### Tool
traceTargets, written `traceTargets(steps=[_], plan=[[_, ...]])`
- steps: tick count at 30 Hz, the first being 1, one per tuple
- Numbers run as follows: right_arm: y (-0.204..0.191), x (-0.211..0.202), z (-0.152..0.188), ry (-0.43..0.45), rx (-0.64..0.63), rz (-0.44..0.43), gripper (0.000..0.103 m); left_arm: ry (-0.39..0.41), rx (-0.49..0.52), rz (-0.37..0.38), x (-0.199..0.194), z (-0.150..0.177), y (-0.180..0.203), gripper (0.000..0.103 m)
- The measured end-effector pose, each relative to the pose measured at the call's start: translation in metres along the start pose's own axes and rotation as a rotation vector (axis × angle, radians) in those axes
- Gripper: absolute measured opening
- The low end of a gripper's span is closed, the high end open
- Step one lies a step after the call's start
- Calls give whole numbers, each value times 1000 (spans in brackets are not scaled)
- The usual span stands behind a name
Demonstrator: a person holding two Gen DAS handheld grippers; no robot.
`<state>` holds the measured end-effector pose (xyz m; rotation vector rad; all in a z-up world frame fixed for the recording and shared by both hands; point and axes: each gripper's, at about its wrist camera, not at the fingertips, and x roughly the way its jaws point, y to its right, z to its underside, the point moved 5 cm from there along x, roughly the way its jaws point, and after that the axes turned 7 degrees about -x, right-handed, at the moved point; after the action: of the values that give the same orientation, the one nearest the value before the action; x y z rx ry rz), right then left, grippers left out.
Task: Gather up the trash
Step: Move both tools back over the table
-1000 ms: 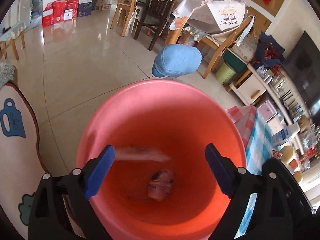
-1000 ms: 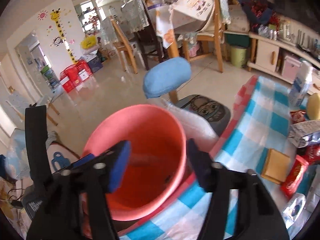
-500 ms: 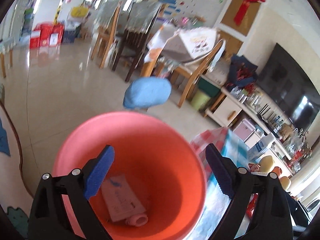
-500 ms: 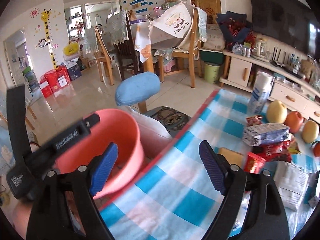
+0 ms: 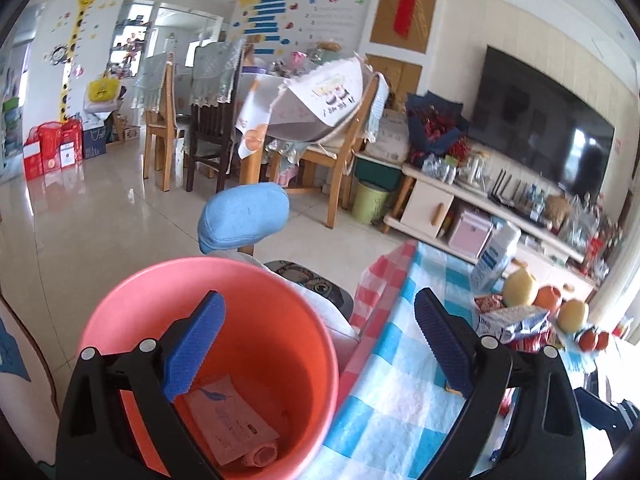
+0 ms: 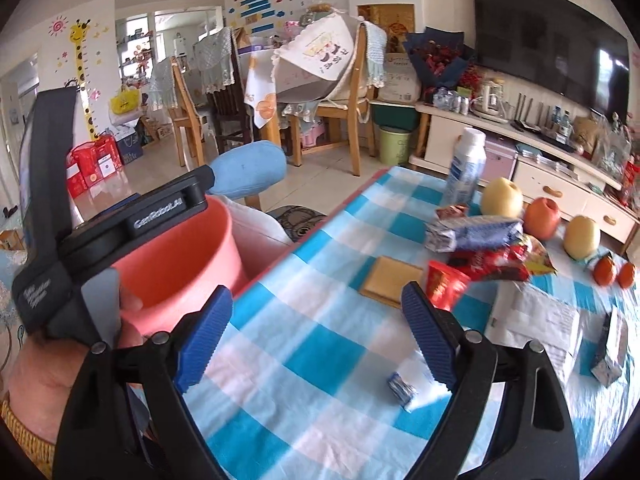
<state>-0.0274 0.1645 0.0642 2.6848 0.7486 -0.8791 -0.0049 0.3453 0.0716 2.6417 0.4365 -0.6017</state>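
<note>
1. The left gripper (image 5: 316, 344) stands wide, nothing between its blue pads (image 5: 192, 346); it points down over the near edge of the coral bucket (image 5: 120, 304).
2. Below and behind its left pad, on the bucket floor, lie a white printed paper (image 5: 228, 420) and a small pink crumpled bit (image 5: 262, 452) (already binned trash).
3. The right gripper (image 6: 316, 336) has its jaws opening, empty, above the blue-and-white checked tablecloth (image 6: 320, 364).
4. Just below its right pad lies a small blue-and-white wrapper (image 6: 401, 389) on the cloth.
5. Ahead of that pad sit a tan flat square (image 6: 390, 280) and a red snack packet (image 6: 444, 290); farther ahead, a crushed blue carton (image 6: 472, 234) and a red crinkled bag (image 6: 496, 262).
6. To the right of the right gripper lies a white paper sheet (image 6: 540, 324) and, beyond it, a small dark packet (image 6: 610, 348).
7. Left of the right gripper, a hand (image 6: 44, 372) holds the other tool beside the bucket.
8. Fruit (image 6: 542, 216) and a white bottle (image 6: 466, 168) stand at the far end.
</note>
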Motion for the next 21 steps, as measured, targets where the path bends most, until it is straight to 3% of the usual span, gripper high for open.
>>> traceTargets(steps=[6,11,16,21], plan=[[27,-24,20,33,37,54,94,-76,69,8,4,18,30,94],[45,-45,37,55,20,112,99,-71,114,23,1,29,46,94],[62,-60,52,46,19,109,99,-104,70,101,-4,34,54,94],[72,-73,72,24,-7,101,99,-96,93,125,-15,36,70,94]])
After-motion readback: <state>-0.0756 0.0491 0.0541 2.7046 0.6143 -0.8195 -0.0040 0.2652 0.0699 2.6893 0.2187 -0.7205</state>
